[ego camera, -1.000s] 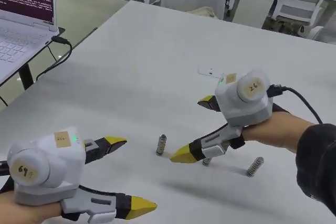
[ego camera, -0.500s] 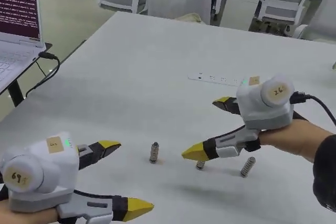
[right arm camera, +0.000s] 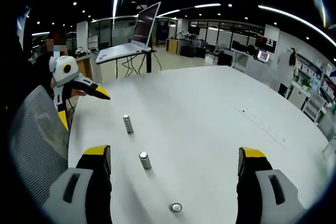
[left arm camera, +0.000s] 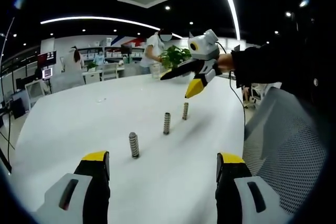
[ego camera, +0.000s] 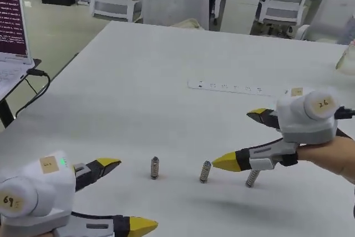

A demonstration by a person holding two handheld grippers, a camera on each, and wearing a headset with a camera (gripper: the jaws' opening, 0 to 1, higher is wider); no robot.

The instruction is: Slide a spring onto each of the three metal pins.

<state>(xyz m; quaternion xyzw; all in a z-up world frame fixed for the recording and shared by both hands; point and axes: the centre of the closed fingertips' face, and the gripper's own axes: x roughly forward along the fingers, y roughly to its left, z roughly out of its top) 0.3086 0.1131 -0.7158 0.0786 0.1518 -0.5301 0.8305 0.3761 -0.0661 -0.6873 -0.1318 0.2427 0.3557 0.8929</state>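
Three short metal springs stand upright in a row on the white table (ego camera: 166, 81): a left spring (ego camera: 155, 167), a middle spring (ego camera: 206, 171) and a right spring (ego camera: 252, 178). My right gripper (ego camera: 240, 138) hovers open just above and behind the middle and right springs, holding nothing. Its lower fingertip (ego camera: 224, 162) points between those two springs. My left gripper (ego camera: 126, 194) stays open at the near left, apart from the left spring. In the left gripper view the springs (left arm camera: 167, 123) line up ahead of the open jaws. The right gripper view has the nearest spring (right arm camera: 176, 207) between its jaws.
A white power strip (ego camera: 233, 87) lies farther back on the table. A laptop (ego camera: 11, 20) on a stand and its black cable (ego camera: 33, 90) sit off the table's left edge. Office chairs (ego camera: 177, 4) stand beyond the far edge.
The head camera has panned, so the whole scene shifts left. My right gripper has drawn back to the right, its lower tip passing from left of the middle spring to right of it.
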